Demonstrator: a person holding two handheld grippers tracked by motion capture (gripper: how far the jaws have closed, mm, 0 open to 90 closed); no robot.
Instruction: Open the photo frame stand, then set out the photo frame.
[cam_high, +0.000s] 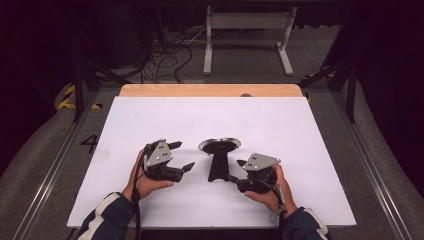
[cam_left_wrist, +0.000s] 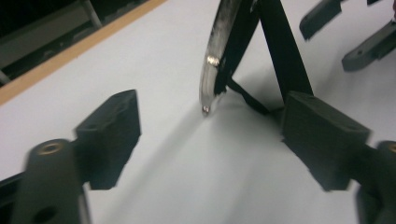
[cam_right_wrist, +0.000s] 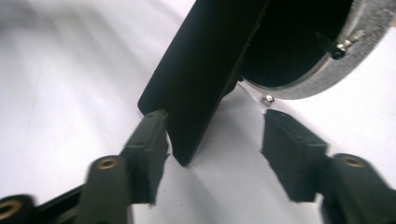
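Black jaws of the right gripper (cam_high: 236, 171) are standing apart, grasping nothing, one pad touching the strut (cam_right_wrist: 205, 70) of the round frame (cam_high: 219, 146). Beside it, the left gripper (cam_high: 181, 156) is gaping empty too. Between them, the frame is standing on the white table (cam_high: 280, 125).

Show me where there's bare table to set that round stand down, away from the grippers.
The far half of the white table, between the round stand and the wooden edge, is bare, as are the side strips. It is crowded near the person, where the left gripper and right gripper flank the stand.
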